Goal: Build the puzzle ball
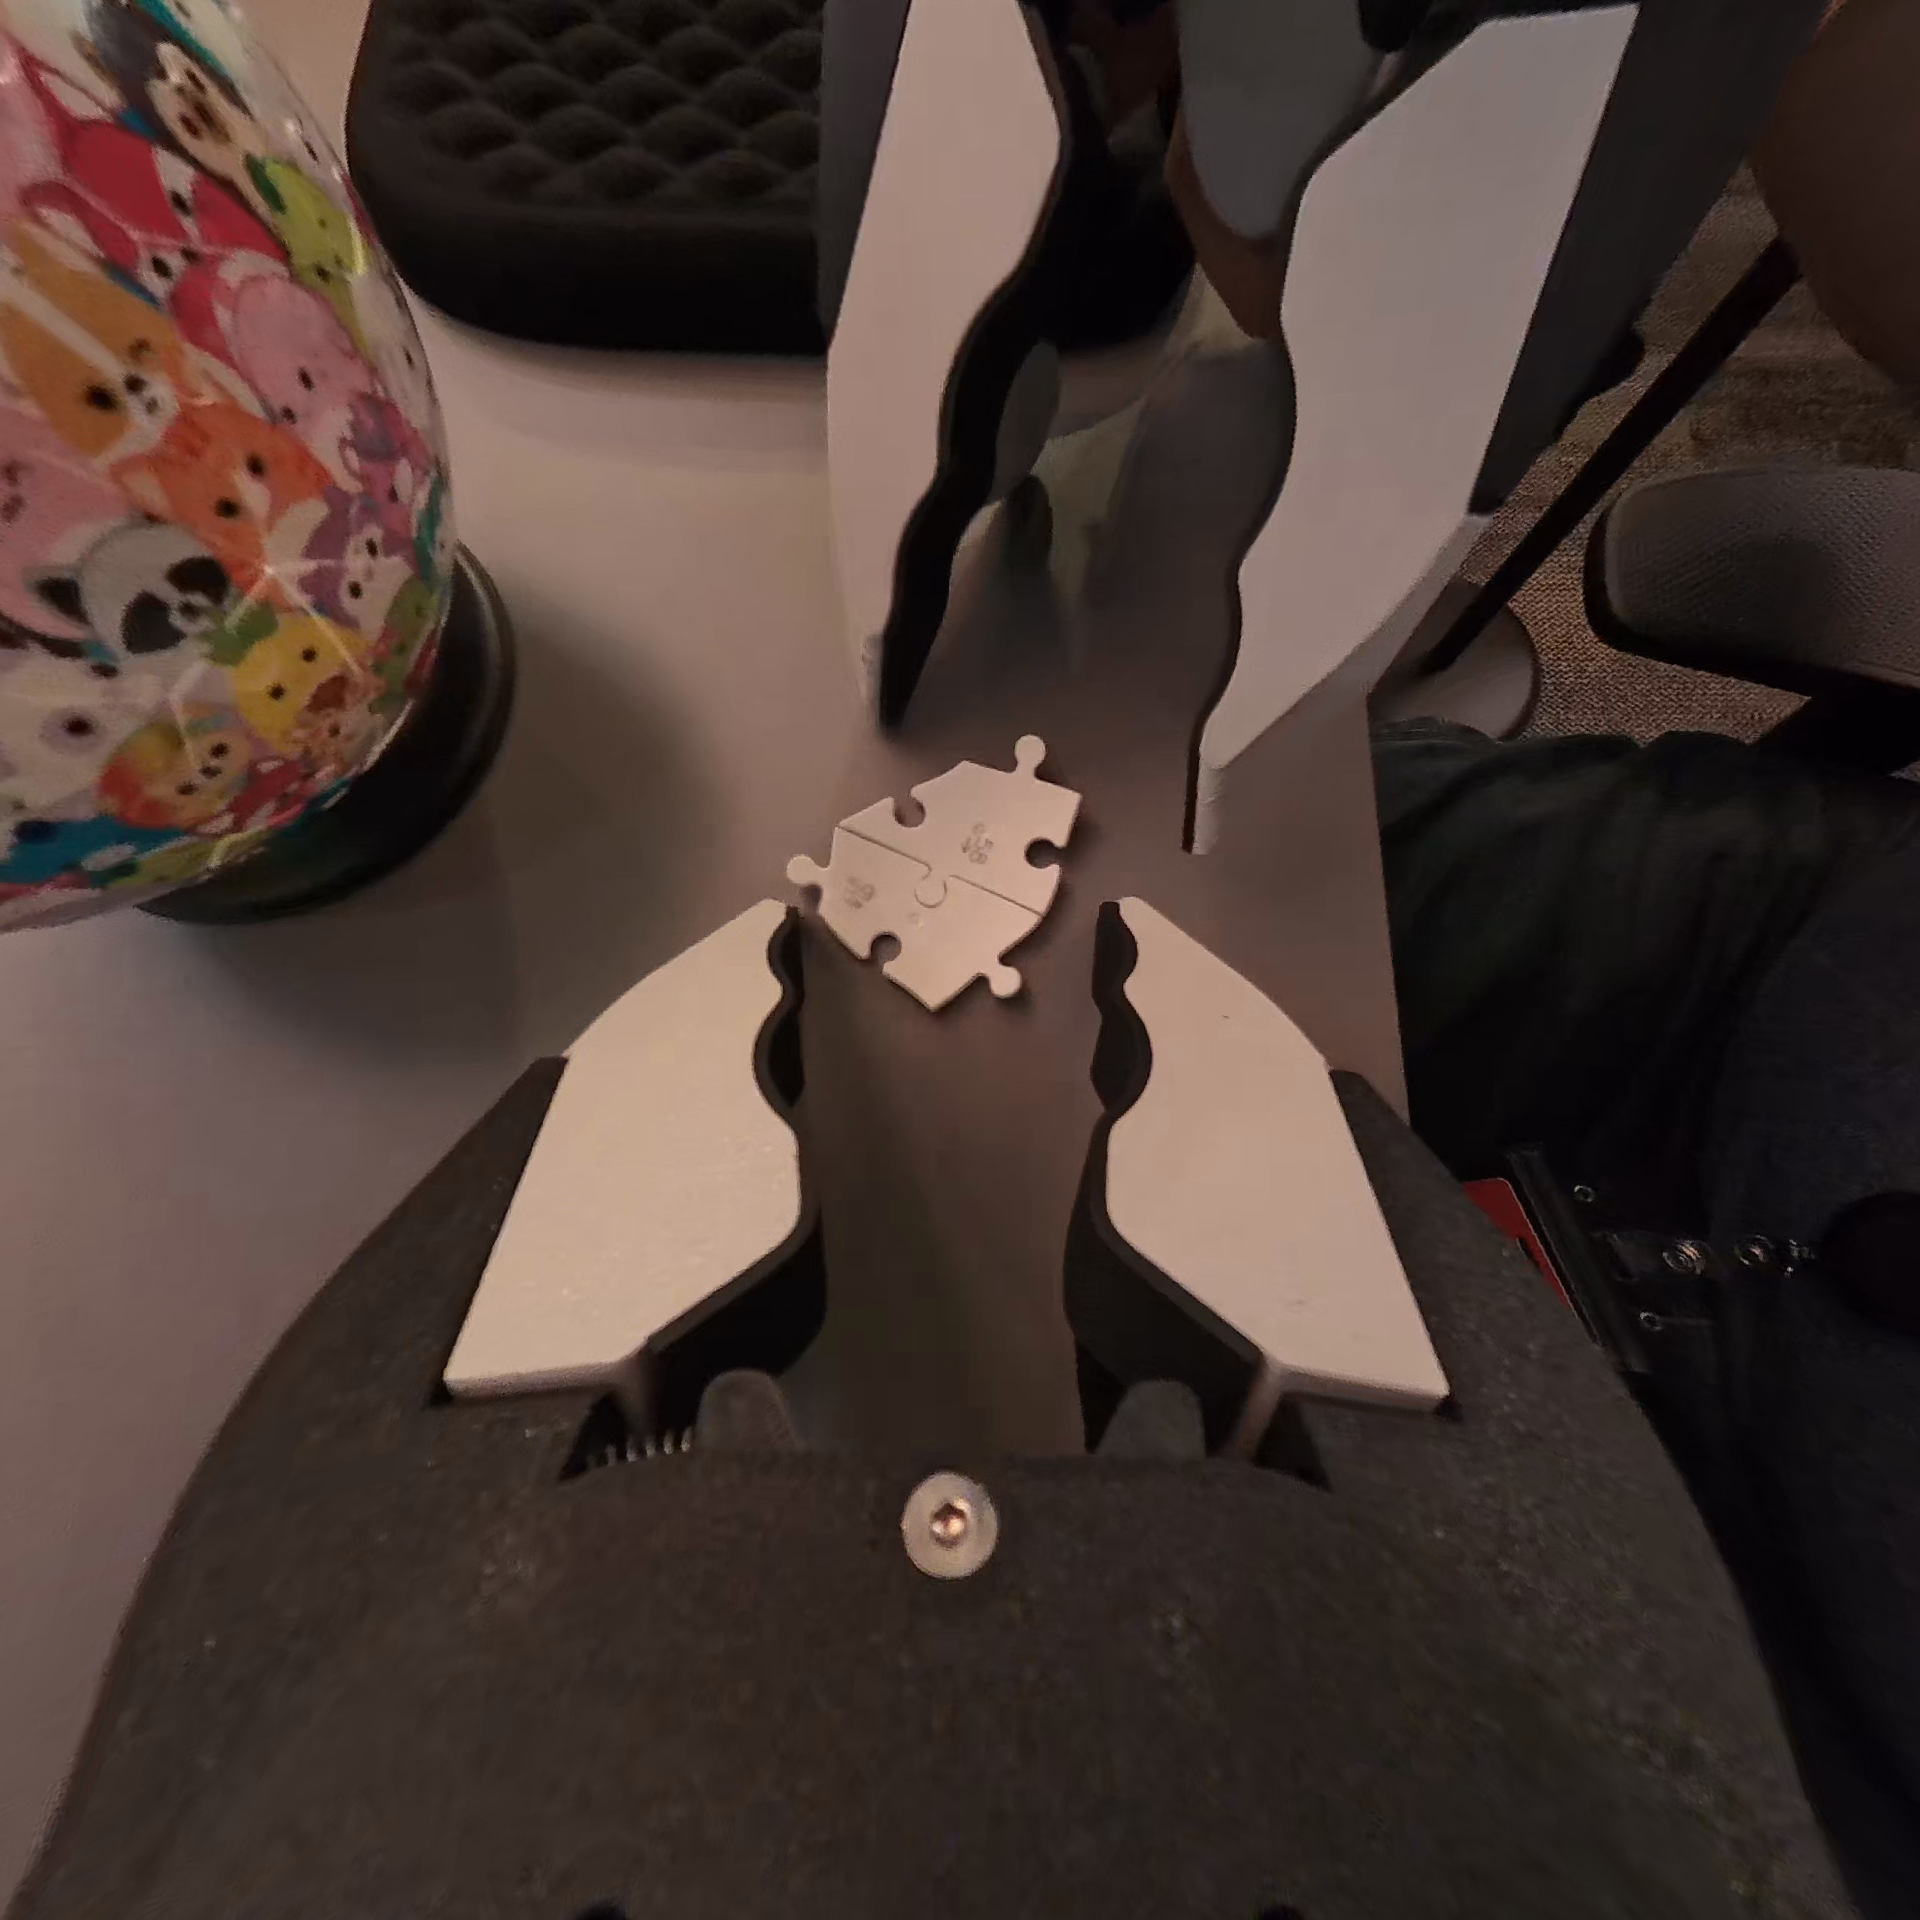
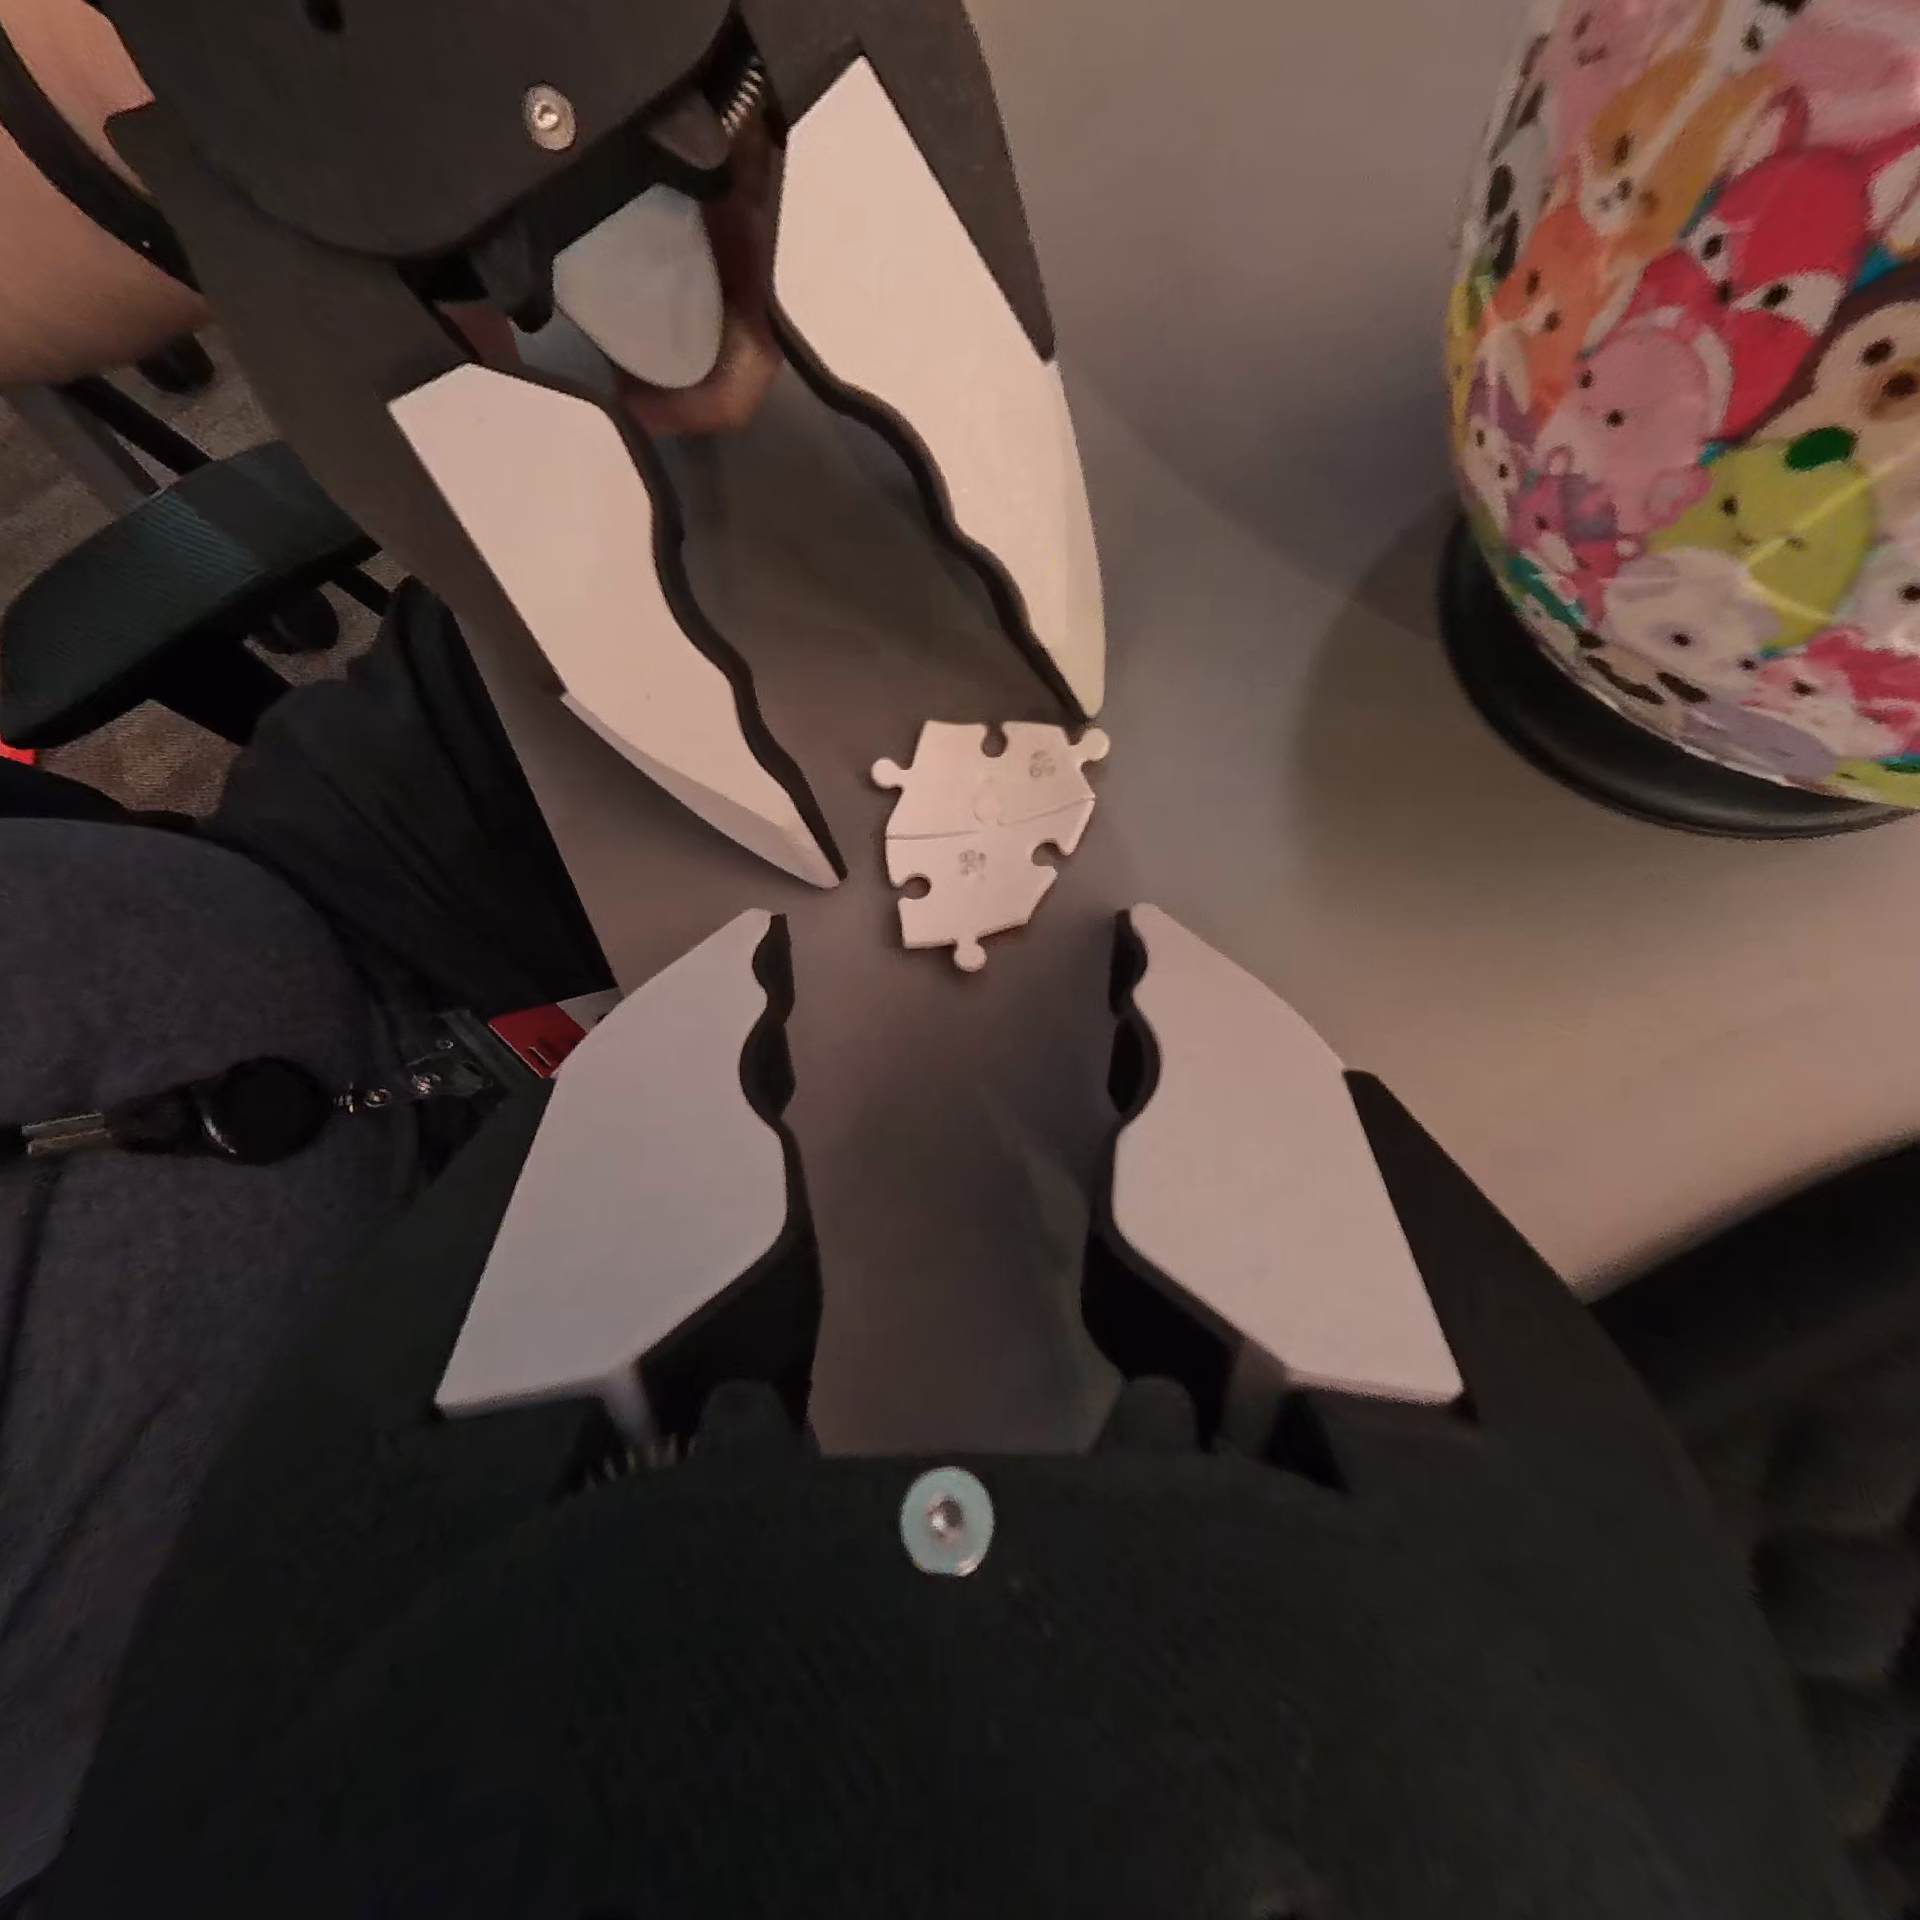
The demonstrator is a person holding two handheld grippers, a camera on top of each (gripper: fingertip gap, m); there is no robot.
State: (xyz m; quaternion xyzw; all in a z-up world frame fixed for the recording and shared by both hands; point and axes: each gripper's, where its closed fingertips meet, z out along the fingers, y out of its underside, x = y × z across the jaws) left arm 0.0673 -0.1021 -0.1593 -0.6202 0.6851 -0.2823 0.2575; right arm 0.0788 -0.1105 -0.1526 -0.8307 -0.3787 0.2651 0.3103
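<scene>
A small cluster of joined white puzzle pieces point(image 1: 940, 878) lies face down on the grey table, also in the right wrist view point(image 2: 982, 842). My left gripper point(image 1: 951, 914) is open and empty, its fingertips just short of the cluster on either side. My right gripper point(image 2: 951, 920) is open and empty, facing the cluster from the opposite side. Each gripper shows in the other's view: the right point(image 1: 1044, 779), the left point(image 2: 958, 798). The partly built puzzle ball point(image 1: 208, 468), covered in colourful animals, stands on a black ring stand point(image 1: 436, 769); it also shows in the right wrist view point(image 2: 1714, 364).
A black foam tray point(image 1: 592, 156) lies at the back of the table. The table edge point(image 1: 1387, 883) runs close beside the pieces, with a person's dark-trousered lap point(image 2: 208, 1039) and a chair point(image 1: 1766, 582) beyond it. Left and right tips are no more than a few centimetres apart.
</scene>
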